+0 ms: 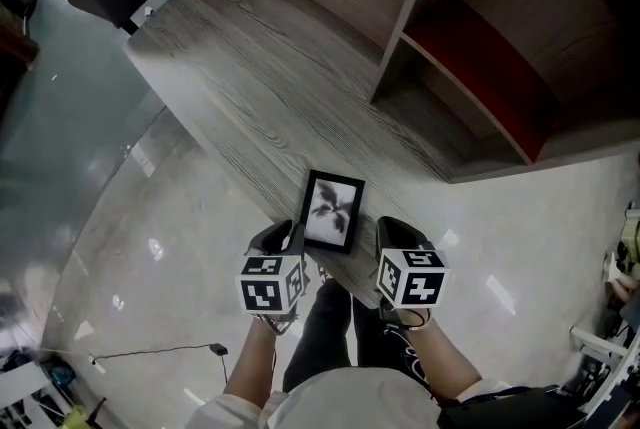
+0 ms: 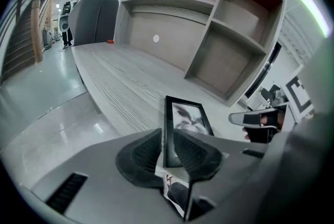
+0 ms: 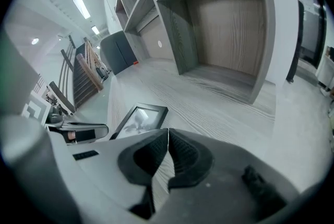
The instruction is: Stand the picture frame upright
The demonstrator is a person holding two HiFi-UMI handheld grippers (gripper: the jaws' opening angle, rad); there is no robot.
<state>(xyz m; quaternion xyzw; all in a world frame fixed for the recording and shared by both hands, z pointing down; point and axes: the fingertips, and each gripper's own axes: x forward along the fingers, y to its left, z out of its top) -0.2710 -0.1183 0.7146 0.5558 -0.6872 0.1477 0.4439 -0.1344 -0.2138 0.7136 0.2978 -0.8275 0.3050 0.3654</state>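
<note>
The fingers of the left gripper point(image 2: 168, 147) stand slightly apart, with the edge of the flat picture frame point(image 2: 185, 121) in their gap. Those of the right gripper point(image 3: 167, 152) are together and empty, the frame just to their left.

Picture frame point(image 1: 333, 210) was black round a grey-white leaf print, table point(image 1: 250, 87) pale grey wood-grain, shelf point(image 1: 480, 57) backs red, and cubes on my left gripper point(image 2: 168, 134) and right gripper point(image 3: 168, 131) bore black-and-white square markers.
</note>
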